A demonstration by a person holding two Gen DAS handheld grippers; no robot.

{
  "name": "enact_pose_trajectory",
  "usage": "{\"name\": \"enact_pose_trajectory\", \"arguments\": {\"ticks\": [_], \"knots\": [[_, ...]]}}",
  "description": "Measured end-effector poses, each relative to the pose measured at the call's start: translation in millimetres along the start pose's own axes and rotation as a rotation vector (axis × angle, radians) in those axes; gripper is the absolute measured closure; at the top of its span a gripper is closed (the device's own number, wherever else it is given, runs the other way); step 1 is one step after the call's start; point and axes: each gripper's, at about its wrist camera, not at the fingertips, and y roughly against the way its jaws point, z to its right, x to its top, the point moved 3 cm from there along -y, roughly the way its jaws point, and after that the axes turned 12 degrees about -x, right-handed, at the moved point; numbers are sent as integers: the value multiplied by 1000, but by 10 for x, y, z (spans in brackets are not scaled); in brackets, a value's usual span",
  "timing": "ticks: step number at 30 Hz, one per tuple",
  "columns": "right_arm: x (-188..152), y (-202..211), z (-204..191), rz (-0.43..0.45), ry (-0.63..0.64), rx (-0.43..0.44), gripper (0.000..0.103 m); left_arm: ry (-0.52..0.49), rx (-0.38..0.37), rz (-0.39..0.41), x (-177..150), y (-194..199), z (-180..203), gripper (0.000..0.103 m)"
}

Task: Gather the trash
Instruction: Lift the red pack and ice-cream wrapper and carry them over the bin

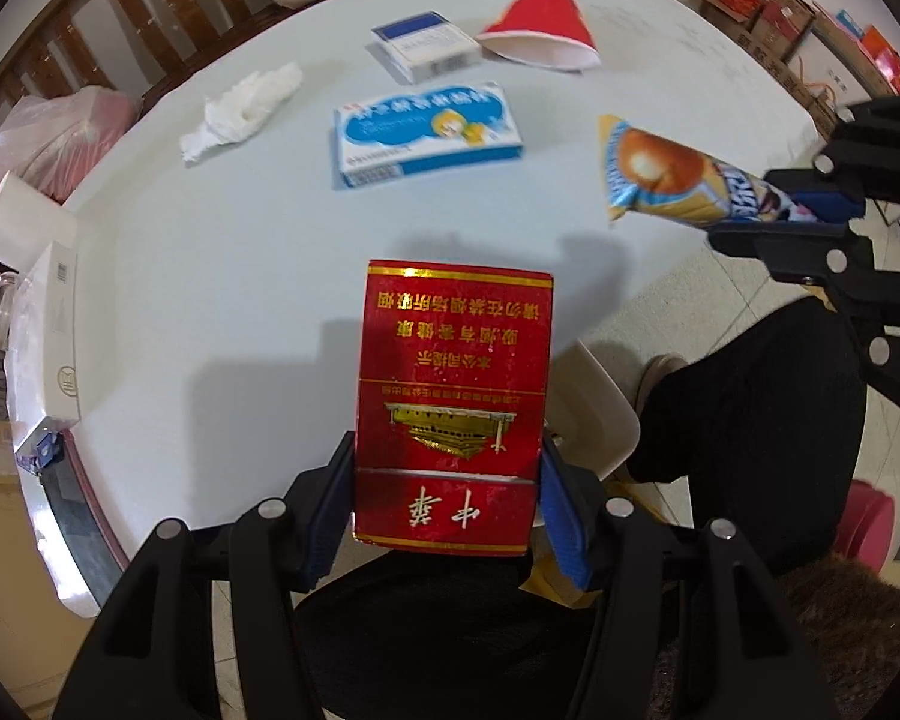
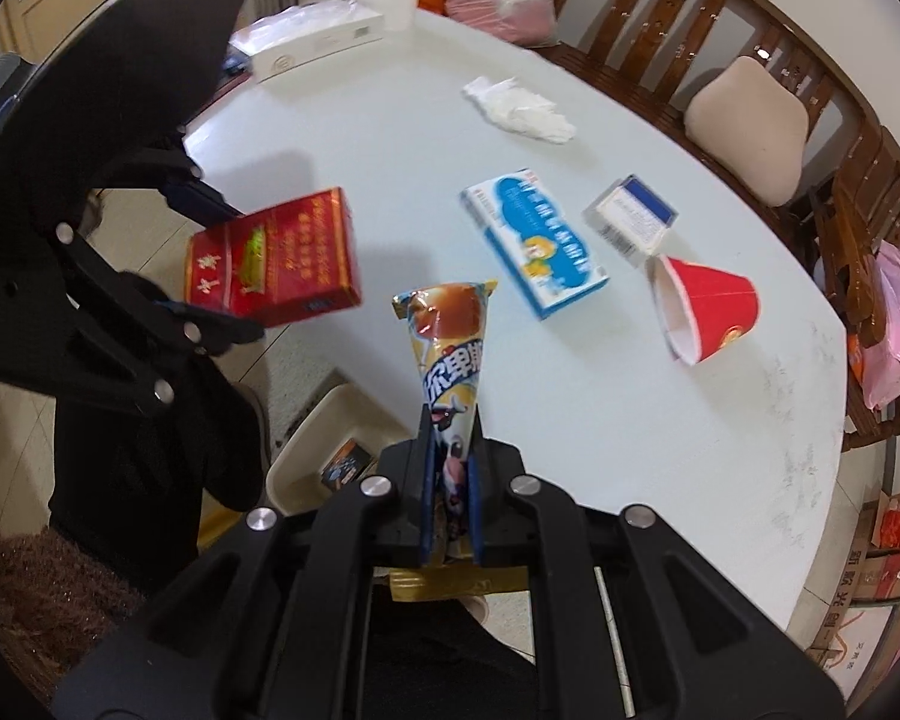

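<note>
Between the left tongs [image 1: 447, 498], a glossy red cardboard pack [image 1: 453, 396]. Right tongs [image 2: 450, 498] pinch a shiny foil cone wrapper [image 2: 447, 330]. Beyond them: matt white tabletop [image 1: 210, 276], crumpled soft tissue [image 1: 243, 108].

We carry two matte black plastic grippers [image 1: 447, 516] [image 2: 450, 498], each built of angular linkage arms with triangular cut-outs, pinned by round silver screw heads [image 2: 375, 486]. Blue ribbed pads [image 1: 561, 525] line the inner faces of the fingers. Below the gripper frames our legs show in black trousers [image 1: 750, 408].
</note>
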Motion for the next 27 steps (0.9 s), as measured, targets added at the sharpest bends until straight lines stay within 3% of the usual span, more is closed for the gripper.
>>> {"name": "enact_pose_trajectory", "arguments": {"ticks": [14, 27], "knots": [[-317, -73, -346, -18, 35, 6, 94, -31, -8, -25, -292, -396, 173, 48], [-597, -401, -579, -40, 54, 6, 94, -38, -48, -68, -500, -950, 301, 48]]}}
